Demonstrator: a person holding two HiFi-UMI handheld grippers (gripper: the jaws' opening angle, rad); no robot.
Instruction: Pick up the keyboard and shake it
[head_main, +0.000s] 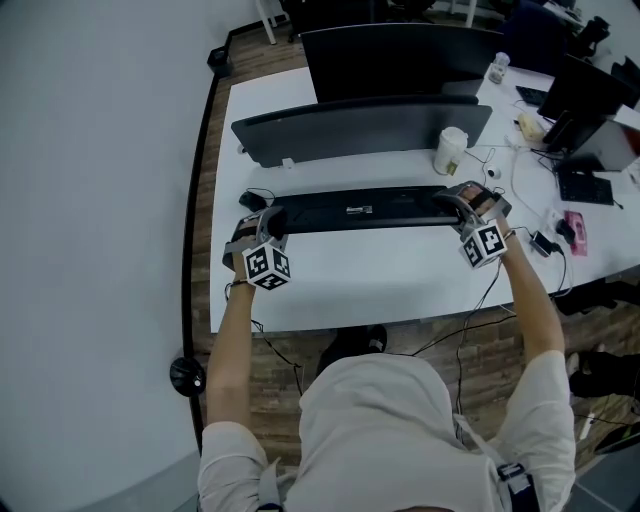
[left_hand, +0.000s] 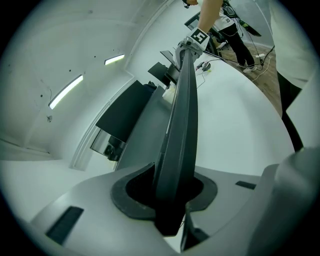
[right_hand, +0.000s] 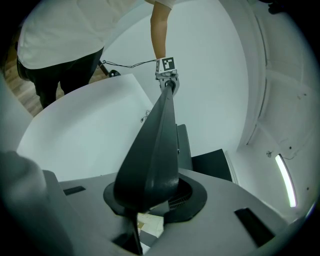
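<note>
The black keyboard (head_main: 355, 210) lies just in front of the dark monitor (head_main: 360, 130), its long axis side to side and parallel to the monitor, with the left gripper (head_main: 270, 222) clamped on its left end and the right gripper (head_main: 455, 200) clamped on its right end.

The keyboard (head_main: 360, 210) is black plastic, matt and smooth. At its two ends, the left tongs (head_main: 265, 228) and right tongs (head_main: 462, 200) have smooth pale grey plastic shells with dull black, rubbery-looking pads (left_hand: 125, 196). Under the keyboard, the desk (head_main: 380, 280) is smooth matt white. Behind the keyboard, the monitor (head_main: 360, 130) has a dark matt plastic back, and the white cup (head_main: 450, 152) looks like paper. Nearer than the keyboard, the floor (head_main: 290, 370) is brown wood planks, and the shirt (head_main: 390, 430) is pale cloth.
</note>
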